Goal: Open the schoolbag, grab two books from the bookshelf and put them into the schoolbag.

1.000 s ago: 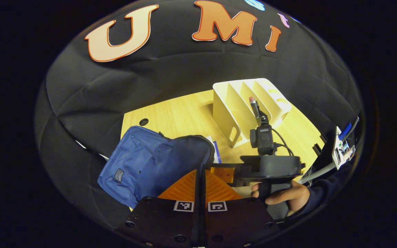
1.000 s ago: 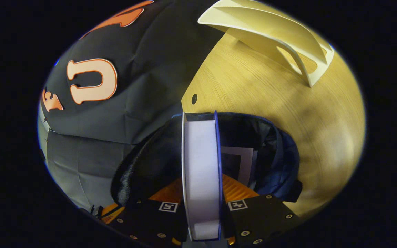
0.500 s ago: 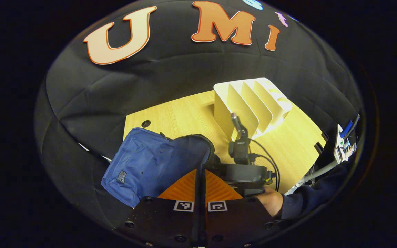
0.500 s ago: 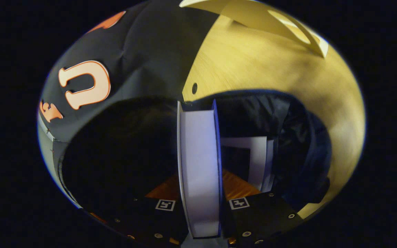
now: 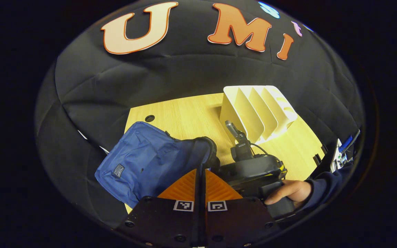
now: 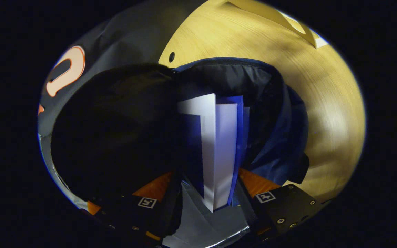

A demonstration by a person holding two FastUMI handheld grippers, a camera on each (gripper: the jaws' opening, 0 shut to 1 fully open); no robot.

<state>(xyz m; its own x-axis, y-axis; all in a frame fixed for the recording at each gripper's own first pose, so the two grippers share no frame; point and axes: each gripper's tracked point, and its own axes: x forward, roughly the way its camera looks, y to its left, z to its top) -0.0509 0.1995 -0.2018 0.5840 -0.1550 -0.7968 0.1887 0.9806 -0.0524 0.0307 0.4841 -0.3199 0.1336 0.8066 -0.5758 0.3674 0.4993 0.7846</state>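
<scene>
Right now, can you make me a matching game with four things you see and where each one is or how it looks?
Things:
1. schoolbag
2. bookshelf
3. book
4. left hand-held gripper

States:
A. standing on the wooden table with bare slots
B. fingers shut together, nothing between them
C. blue, lying on the table with its mouth open
D. poking into the bag's opening, between the fingers of the right hand-held gripper, which are spread apart

Pairs: 1-C, 2-A, 3-D, 4-B
</scene>
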